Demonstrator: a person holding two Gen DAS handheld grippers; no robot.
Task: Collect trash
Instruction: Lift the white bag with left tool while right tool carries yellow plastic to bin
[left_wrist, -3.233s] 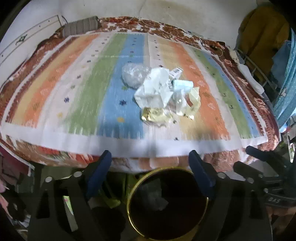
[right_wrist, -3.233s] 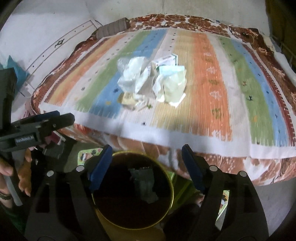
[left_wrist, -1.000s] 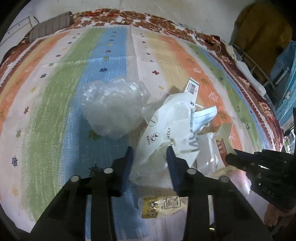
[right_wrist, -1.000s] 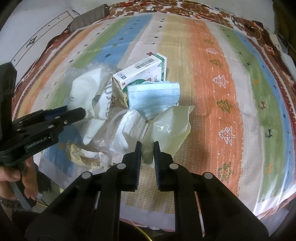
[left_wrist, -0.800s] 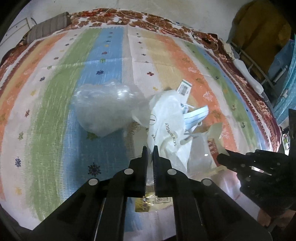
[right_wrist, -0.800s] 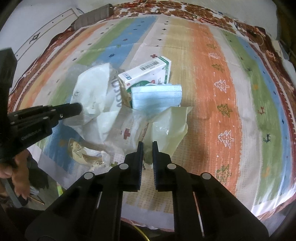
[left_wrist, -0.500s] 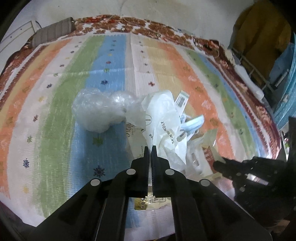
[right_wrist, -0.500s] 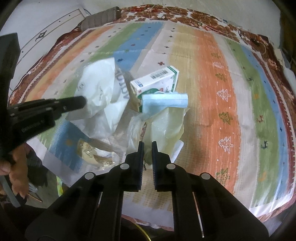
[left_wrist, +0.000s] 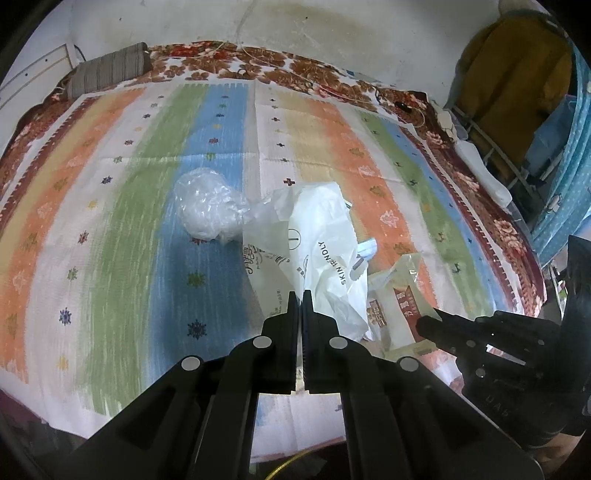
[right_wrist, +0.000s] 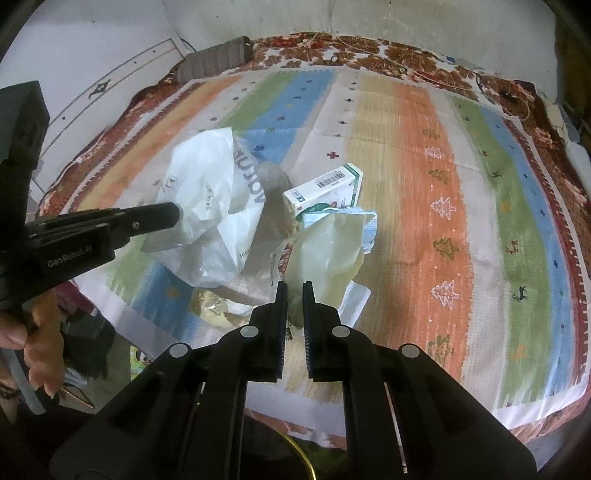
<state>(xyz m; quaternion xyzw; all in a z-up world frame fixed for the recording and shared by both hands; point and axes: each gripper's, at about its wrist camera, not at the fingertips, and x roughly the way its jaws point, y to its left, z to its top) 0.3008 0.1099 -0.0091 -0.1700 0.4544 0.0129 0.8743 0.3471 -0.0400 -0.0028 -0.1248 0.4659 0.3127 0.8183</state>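
My left gripper (left_wrist: 300, 295) is shut on a white plastic bag (left_wrist: 317, 236) with dark print and holds it up off the striped cloth (left_wrist: 122, 206); the bag also shows in the right wrist view (right_wrist: 207, 206). My right gripper (right_wrist: 294, 286) is shut on a pale yellow plastic wrapper (right_wrist: 325, 251), lifted a little. A crumpled clear plastic ball (left_wrist: 207, 206) lies left of the bag. A white and green carton (right_wrist: 327, 190) and a blue face mask (right_wrist: 365, 225) lie behind the wrapper. A yellow snack wrapper (right_wrist: 210, 302) lies near the cloth's front edge.
A gold bin rim (right_wrist: 303, 458) shows below the bed's front edge. A striped roll (left_wrist: 107, 74) lies at the far left corner. A rack with clothes (left_wrist: 509, 110) stands to the right. A white wall (right_wrist: 92, 48) runs behind the bed.
Both grippers went from open over the bin to the trash pile and shut. In the last second both have pulled back and up, lifting the white bag and the yellow wrapper.
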